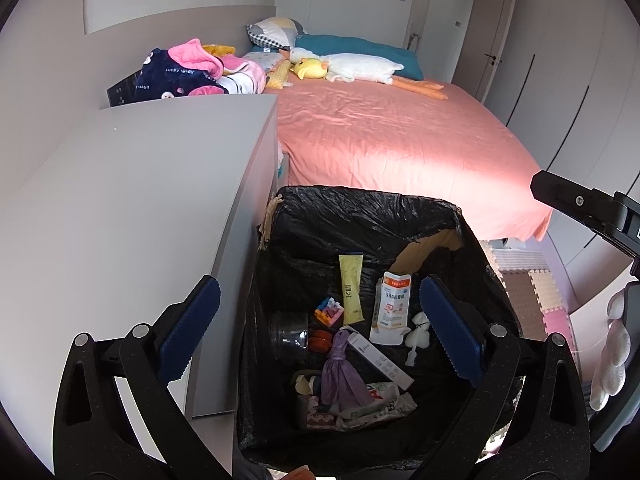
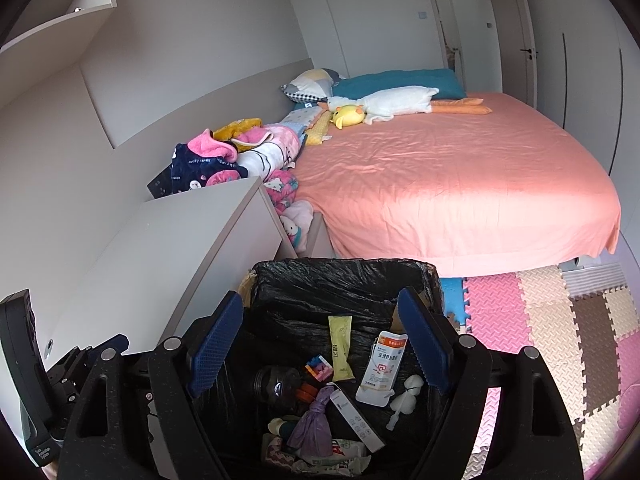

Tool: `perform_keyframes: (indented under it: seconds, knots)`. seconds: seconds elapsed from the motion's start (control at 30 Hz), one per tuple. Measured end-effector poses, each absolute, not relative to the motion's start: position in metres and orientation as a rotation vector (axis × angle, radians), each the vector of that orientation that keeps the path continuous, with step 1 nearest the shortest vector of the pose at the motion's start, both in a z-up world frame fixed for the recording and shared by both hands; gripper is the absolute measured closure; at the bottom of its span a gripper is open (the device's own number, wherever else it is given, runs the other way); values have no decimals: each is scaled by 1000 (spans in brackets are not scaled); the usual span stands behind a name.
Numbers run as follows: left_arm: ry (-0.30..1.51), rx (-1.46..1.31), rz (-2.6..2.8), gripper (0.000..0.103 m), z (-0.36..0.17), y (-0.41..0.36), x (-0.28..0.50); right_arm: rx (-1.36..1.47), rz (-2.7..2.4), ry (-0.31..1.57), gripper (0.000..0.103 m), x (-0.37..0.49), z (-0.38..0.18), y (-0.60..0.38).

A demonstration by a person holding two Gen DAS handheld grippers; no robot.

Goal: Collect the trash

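Below, between both pairs of blue pads, a cardboard bin lined with a black bag, holding the trash. Inside — a yellow sachet toward 12 o'clock, a white-and-orange medicine box at 2 o'clock, a block toy near the middle, a clear jar at 9 o'clock, a knotted purple bag and crumpled wrappers toward 6 o'clock, a long white carton beside them, a small white plastic piece at 3 o'clock.

Left gripper spread wide above the bin, pinching nothing, pads clear of the liner. Right gripper likewise spread and bare, over the same trash; sachet and medicine box in the gap between its pads, well beneath.

At 9 o'clock of the bin, touching or just beside it, a grey cabinet. At 12 o'clock a bed with a pink sheet, a white goose plush, a yellow duck plush, a teal pillow, heaped blankets at 10 o'clock. Foam floor mats at 3 o'clock.

Writing: "lucky rabbit" on the navy blanket; printing on the medicine box too small to read.
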State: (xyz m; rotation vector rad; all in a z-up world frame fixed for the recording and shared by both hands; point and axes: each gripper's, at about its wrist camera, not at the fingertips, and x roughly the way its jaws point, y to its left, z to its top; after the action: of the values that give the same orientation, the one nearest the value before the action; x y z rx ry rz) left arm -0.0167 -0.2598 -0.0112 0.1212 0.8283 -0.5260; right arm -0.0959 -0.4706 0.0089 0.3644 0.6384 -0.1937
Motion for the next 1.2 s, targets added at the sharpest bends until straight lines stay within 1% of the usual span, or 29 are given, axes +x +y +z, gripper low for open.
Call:
perform_keyframes:
  seconds: [1.2]
  knots:
    - [842, 155, -545, 6, -15, -264, -21, 358, -198, 657, 23, -98, 1, -470]
